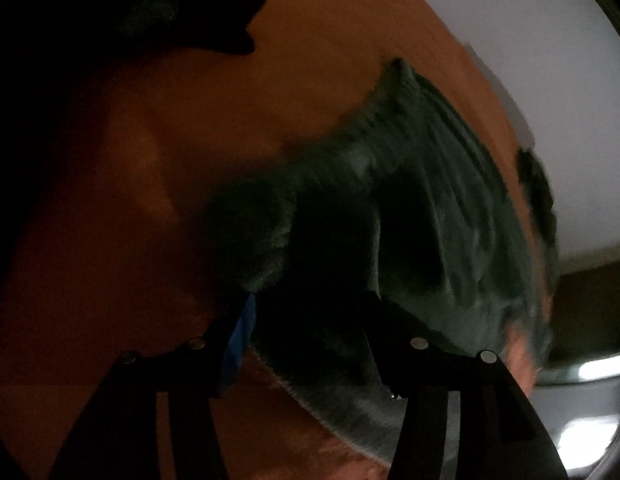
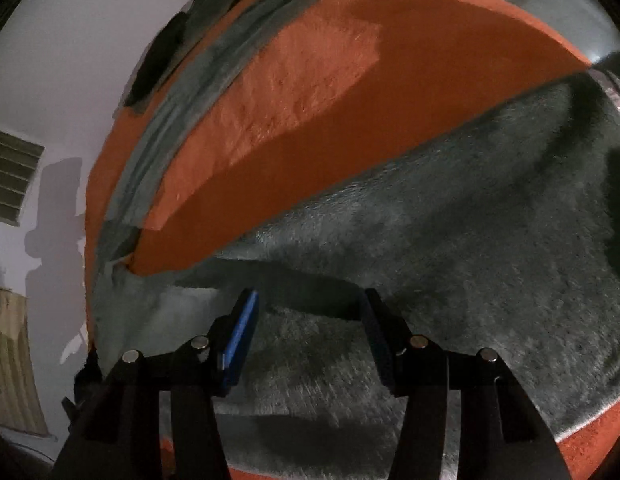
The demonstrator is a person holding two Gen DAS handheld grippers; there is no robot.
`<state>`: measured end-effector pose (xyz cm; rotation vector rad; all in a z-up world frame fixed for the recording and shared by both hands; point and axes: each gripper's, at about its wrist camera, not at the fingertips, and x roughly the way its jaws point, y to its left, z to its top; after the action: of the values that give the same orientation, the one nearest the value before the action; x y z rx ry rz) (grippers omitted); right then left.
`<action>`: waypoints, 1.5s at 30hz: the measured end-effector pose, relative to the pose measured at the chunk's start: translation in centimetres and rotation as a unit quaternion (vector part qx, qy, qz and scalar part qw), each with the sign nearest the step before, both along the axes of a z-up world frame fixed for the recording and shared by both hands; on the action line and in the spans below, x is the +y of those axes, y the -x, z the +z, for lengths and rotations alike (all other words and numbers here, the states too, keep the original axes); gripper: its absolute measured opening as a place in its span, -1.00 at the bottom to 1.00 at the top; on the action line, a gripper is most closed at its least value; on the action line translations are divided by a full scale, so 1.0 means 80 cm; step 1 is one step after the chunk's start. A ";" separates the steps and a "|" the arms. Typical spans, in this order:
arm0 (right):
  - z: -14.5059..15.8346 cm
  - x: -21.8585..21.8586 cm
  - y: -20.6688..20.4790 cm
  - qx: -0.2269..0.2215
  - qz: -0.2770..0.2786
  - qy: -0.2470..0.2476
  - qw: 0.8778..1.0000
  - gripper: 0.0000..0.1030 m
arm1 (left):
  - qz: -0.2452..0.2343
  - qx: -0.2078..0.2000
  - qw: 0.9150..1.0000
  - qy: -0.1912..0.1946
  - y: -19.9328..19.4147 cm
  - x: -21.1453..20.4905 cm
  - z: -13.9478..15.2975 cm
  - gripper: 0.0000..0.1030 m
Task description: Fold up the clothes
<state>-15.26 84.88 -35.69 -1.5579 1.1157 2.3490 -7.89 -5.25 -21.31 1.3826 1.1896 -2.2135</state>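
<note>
No labels or writing were readable anywhere. The right gripper point(image 2: 310, 332) hovered with fingers spread over the grey garment point(image 2: 450, 260), which lay flat on the orange cover point(image 2: 310, 120); its far edge ran clear. The left gripper point(image 1: 310, 328) looked spread too, with bunched garment point(image 1: 430, 216) between its fingers, too dark to tell the grip. More dark clothes point(image 2: 161, 60) sat at the cover's far edge.

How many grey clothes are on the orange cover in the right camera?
2. A large grey garment lies under the right tool; a second grey garment stretches along the far edge. Darker pieces beyond it are unclear; more may be hidden.
</note>
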 end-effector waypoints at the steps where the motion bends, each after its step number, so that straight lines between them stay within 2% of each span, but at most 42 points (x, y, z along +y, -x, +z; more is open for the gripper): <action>1: 0.001 -0.005 0.007 0.001 0.008 -0.007 1.000 0.00 | 0.007 -0.002 1.000 -0.002 -0.004 -0.003 -0.001 0.08; 4: 0.001 -0.018 0.024 0.001 0.029 -0.025 0.999 0.00 | 0.024 -0.010 1.000 -0.005 -0.017 -0.010 -0.005 0.10; 5: 0.000 -0.022 0.029 0.000 0.035 -0.029 0.999 0.05 | 0.029 -0.013 0.999 -0.006 -0.022 -0.012 -0.006 0.10; 6: -0.003 -0.026 0.033 -0.002 0.040 -0.034 0.999 0.21 | 0.035 -0.016 0.999 -0.007 -0.026 -0.014 -0.008 0.11; 8: -0.015 -0.034 0.038 -0.008 0.052 -0.045 0.998 0.30 | 0.046 -0.022 0.999 -0.009 -0.035 -0.019 -0.010 0.11; 9: -0.019 -0.037 0.039 -0.009 0.059 -0.051 0.997 0.31 | 0.049 -0.015 0.998 -0.029 -0.036 -0.018 -0.015 0.11; 11: -0.026 -0.043 0.040 -0.005 0.071 -0.066 0.995 0.36 | 0.039 -0.016 0.998 -0.047 -0.026 -0.002 -0.026 0.12; 15: -0.028 -0.050 0.043 0.000 0.088 -0.082 0.993 0.49 | 0.041 -0.018 0.998 -0.037 -0.017 0.005 -0.031 0.15; 20: -0.024 -0.051 0.034 0.006 0.099 -0.093 0.991 0.50 | 0.056 -0.017 0.998 -0.015 -0.012 0.011 -0.029 0.15; 21: -0.024 -0.052 0.034 0.007 0.100 -0.095 0.990 0.53 | 0.067 -0.013 0.998 -0.001 -0.015 0.012 -0.023 -0.03; 22: -0.024 -0.053 0.033 0.008 0.101 -0.097 0.990 0.55 | 0.077 -0.008 0.997 0.021 -0.018 0.013 -0.015 -0.33; 24: -0.023 -0.055 0.032 0.009 0.104 -0.103 0.989 0.65 | 0.073 -0.009 0.996 0.043 -0.014 0.019 -0.011 -0.76; 25: -0.022 -0.057 0.032 0.009 0.105 -0.105 0.989 0.67 | 0.065 -0.011 0.997 0.047 -0.011 0.022 -0.011 -0.82; 29: -0.021 -0.062 0.030 0.011 0.110 -0.116 0.987 0.83 | 0.061 -0.021 0.996 0.055 -0.009 0.022 -0.011 -0.84; 34: -0.019 -0.067 0.028 0.011 0.117 -0.127 0.985 0.83 | 0.073 -0.023 0.995 0.064 -0.032 0.016 -0.004 -0.85; 39: -0.017 -0.072 0.027 0.011 0.120 -0.138 0.983 0.86 | 0.061 -0.025 0.997 0.048 -0.041 0.004 -0.016 -0.83; 42: -0.016 -0.075 0.026 0.011 0.122 -0.144 0.982 0.93 | 0.062 -0.014 0.996 0.058 -0.040 0.006 -0.004 -0.72; 45: -0.015 -0.078 0.025 0.011 0.124 -0.150 0.981 0.93 | 0.076 -0.005 0.993 0.089 -0.042 0.013 0.023 -0.69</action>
<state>-17.29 78.67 -36.87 -1.6394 0.5582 2.5452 -4.54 -4.24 -19.47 1.1919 1.0286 -2.1457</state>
